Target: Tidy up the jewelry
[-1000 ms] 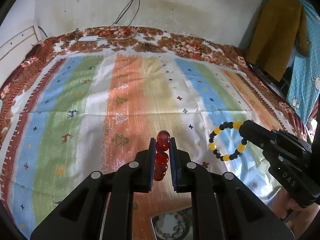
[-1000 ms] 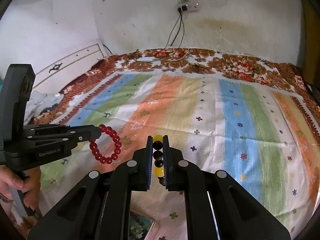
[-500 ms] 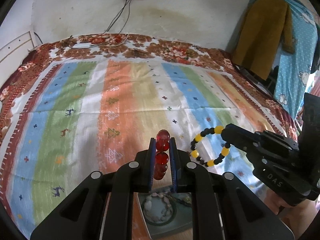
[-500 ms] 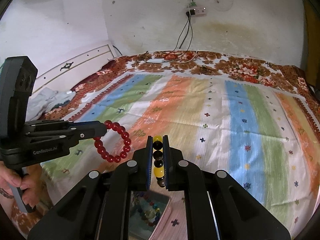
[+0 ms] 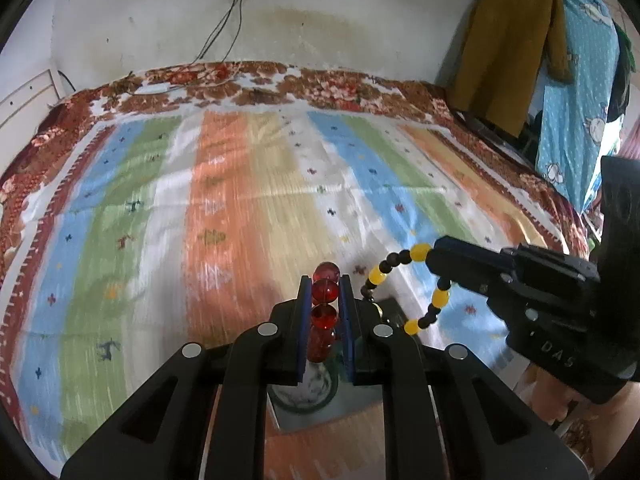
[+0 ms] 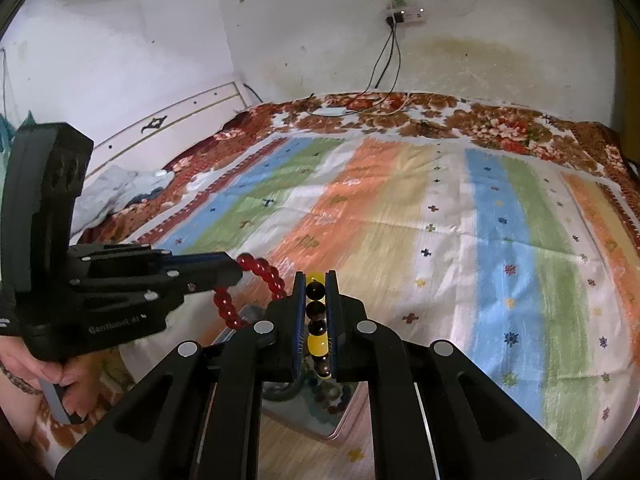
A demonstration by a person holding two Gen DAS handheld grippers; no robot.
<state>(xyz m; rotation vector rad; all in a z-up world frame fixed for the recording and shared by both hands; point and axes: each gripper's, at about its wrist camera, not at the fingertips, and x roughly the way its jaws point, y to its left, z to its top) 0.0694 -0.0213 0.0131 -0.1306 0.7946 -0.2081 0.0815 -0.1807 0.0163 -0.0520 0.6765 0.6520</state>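
Observation:
My left gripper (image 5: 325, 284) is shut on a red bead bracelet (image 5: 324, 314), whose beads show between the blue pads. In the right wrist view that bracelet (image 6: 262, 270) hangs as a loop from the left gripper (image 6: 236, 270). My right gripper (image 6: 316, 280) is shut on a black-and-yellow bead bracelet (image 6: 318, 342); in the left wrist view its loop (image 5: 400, 284) dangles from the right gripper (image 5: 434, 256). Below both grippers lies an open box (image 5: 320, 412) holding other jewelry (image 6: 324, 394), partly hidden by the fingers.
A striped bedspread (image 5: 240, 200) covers the bed, with a floral border (image 6: 440, 116) near the wall. Cables (image 6: 384, 68) run down to the bed. Clothes (image 5: 516, 48) hang at the right. A person's hand (image 6: 44, 376) grips the left handle.
Both grippers have drawn back over the bed toward its near edge, each keeping its bracelet. The jewelry box has come further into view beneath them.

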